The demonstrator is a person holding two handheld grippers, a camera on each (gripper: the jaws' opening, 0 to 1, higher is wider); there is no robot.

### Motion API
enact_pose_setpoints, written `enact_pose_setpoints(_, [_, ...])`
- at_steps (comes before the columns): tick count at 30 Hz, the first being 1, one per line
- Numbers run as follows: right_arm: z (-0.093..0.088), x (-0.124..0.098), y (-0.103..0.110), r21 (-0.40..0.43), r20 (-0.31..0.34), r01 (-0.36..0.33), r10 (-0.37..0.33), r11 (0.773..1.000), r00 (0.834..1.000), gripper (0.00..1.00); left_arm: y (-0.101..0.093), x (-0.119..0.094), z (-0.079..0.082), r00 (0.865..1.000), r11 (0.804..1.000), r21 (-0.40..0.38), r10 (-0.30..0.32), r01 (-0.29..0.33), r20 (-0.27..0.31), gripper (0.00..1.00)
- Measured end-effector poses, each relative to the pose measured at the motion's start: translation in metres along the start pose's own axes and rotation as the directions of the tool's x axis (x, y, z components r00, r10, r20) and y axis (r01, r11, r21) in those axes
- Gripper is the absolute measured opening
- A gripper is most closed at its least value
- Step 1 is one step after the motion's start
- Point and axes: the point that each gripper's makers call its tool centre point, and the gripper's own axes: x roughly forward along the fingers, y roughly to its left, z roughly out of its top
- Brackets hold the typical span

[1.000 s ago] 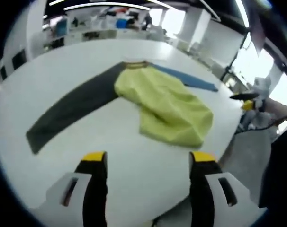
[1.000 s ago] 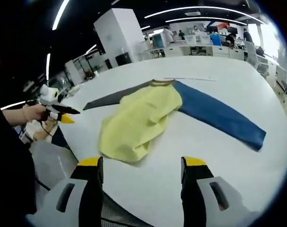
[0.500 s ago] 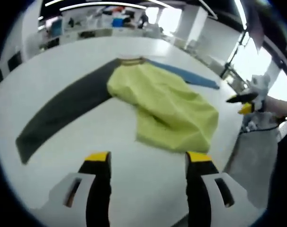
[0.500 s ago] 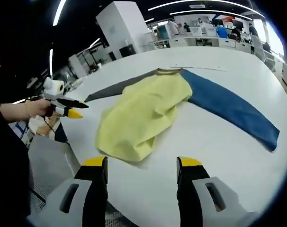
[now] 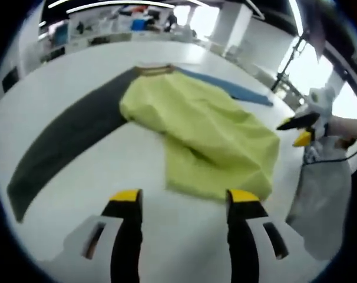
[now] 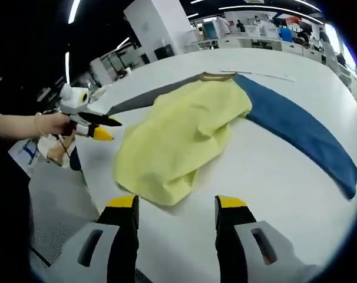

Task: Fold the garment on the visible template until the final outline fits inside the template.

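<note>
Garment (image 5: 202, 138) spread on white table (image 5: 78, 194), yellow body bunched between dark sleeve (image 5: 60, 144) and blue sleeve (image 6: 302, 132). Now larger and nearer than a second ago. Left gripper (image 5: 178, 197) and right gripper (image 6: 175, 203) both released, empty, closing on near hem. Folding not begun.

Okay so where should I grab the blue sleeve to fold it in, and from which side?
Grip the blue sleeve at its far cuff end, likely with the right gripper, which is open and nearer. It lies flat and straight on the white table, away from the yellow body, so come in low from the open table side.
</note>
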Motion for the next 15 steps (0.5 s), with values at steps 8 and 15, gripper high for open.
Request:
enact_pose_setpoints(8, [-0.001, 0.012, 0.000, -0.002, -0.022, -0.020, 0.020, 1.000, 1.000, 0.49, 0.003, 0.013, 0.000, 1.000, 1.000, 0.007, -0.011, 0.011, -0.016, 0.49])
enact_pose_setpoints(15, [0.000, 0.025, 0.004, -0.053, -0.058, -0.039, 0.036, 0.998, 0.998, 0.46, 0.004, 0.019, 0.001, 1.000, 1.000, 0.026, -0.013, 0.014, -0.025, 0.45])
